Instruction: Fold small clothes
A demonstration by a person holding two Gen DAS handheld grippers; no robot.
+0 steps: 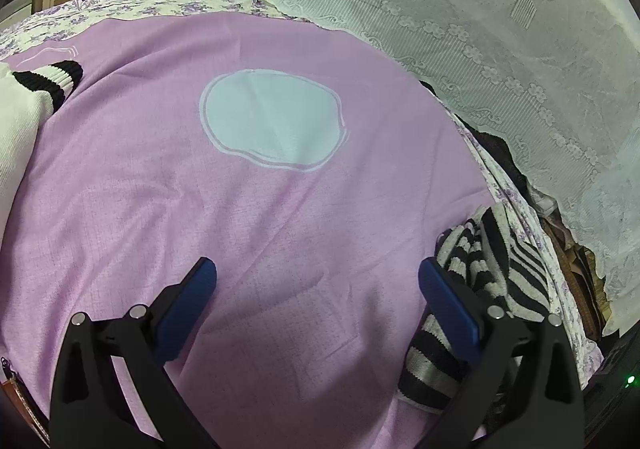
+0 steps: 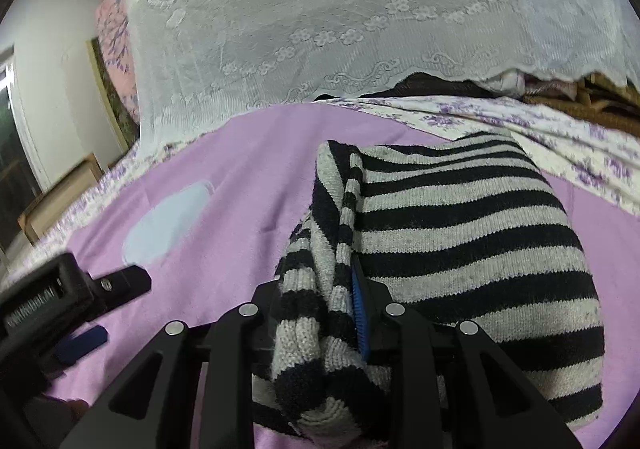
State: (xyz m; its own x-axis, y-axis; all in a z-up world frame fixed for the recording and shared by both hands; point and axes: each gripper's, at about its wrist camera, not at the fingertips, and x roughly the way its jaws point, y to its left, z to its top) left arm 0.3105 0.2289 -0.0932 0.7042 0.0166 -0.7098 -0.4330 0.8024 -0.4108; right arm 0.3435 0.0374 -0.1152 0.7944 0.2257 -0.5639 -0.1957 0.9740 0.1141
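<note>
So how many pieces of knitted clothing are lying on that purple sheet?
2: a black-and-grey striped sweater gripped by the right gripper, and a cream garment with black-striped cuff at the left wrist view's left edge. Others may be hidden.

Only one bit of lettering shows: pale raised characters run along the black body of the left gripper (image 2: 102, 307), seen from the right wrist view, but they are too blurred and skewed to read. No label, brand or number shows on any cloth.

The striped sweater (image 2: 460, 233) bunches over the right tongs (image 2: 320, 313), hiding their left finger. Beside the left tongs (image 1: 316, 289), a cream garment (image 1: 20, 121) is cut off by the frame edge.
</note>
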